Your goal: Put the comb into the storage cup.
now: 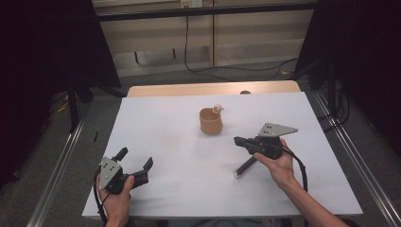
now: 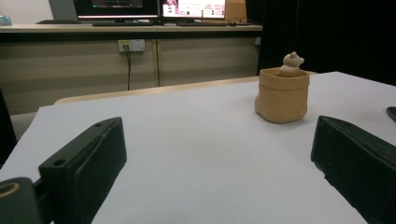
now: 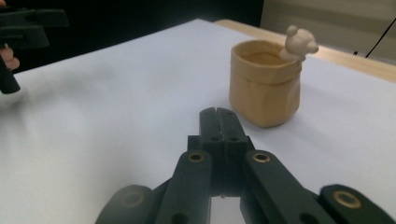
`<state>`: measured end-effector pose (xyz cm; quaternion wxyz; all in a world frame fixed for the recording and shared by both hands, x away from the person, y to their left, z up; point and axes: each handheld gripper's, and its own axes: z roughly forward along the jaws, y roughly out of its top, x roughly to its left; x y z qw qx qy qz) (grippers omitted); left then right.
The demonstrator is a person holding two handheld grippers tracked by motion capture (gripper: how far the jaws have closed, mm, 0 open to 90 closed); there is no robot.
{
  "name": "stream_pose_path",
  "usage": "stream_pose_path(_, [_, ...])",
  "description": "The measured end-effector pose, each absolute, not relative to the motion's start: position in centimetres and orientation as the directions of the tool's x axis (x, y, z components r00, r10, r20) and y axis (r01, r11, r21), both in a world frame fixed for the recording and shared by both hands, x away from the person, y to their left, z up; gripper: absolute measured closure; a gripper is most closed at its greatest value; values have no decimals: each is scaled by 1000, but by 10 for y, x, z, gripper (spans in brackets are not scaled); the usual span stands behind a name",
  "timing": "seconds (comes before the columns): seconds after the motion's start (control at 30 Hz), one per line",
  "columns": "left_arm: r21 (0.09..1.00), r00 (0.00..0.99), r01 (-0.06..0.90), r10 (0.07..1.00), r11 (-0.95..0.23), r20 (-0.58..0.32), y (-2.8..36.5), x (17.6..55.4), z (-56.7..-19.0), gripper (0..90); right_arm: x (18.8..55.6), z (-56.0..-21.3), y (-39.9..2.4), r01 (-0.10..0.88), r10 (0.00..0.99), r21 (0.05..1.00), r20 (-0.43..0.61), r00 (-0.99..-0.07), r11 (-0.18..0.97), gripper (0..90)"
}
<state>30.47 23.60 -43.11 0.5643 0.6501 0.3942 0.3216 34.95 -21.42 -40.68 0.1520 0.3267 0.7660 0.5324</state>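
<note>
1. High view: a white desk [image 1: 189, 189] with a small tan pot [image 1: 211, 122] standing upright near its middle, a little toward the far edge. A tiny bear figure [image 1: 217, 109] perches on the pot's far rim.
2. Right claw [image 1: 238, 140] is held just to the right of the pot, near it but not touching, its tips pointing toward it. In the right gripper view its jaws are pressed together with nothing between them.
3. Left claw [image 1: 135, 161] rests at the near left of the desk, well apart from the pot. In the left gripper view its jaws are spread wide, framing bare desk with the pot beyond.
4. Risk, as a judgement: with its jaws pressed together, the right claw cannot take the pot; pushed forward like this, it would likely shove or tip the pot.
5. A grip on the rim near the bear might knock the figure or pinch the pot's soft-looking wall.
</note>
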Motion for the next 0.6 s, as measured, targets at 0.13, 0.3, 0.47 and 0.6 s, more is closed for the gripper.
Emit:
stream_pose_path(0.13, [986, 480, 155, 877, -56, -25, 237, 305, -431, 36, 350, -409, -215, 396, 654, 881, 142, -743, 259, 900])
stream_pose_path(0.3, [988, 489, 144, 872, -56, -22, 235, 303, -430, 36, 353, -411, -215, 447, 642, 840, 163, -749, 309, 900])
stream_pose_path(0.47, [987, 493, 153, 870, -56, -27, 235, 305, -431, 36, 354, -410, -212, 483, 627, 804, 185, -757, 346, 900])
stream_pose_path(0.6, [988, 492, 149, 870, -50, -30, 235, 304, -431, 36, 355, -413, -209, 519, 623, 762, 199, -757, 388, 900])
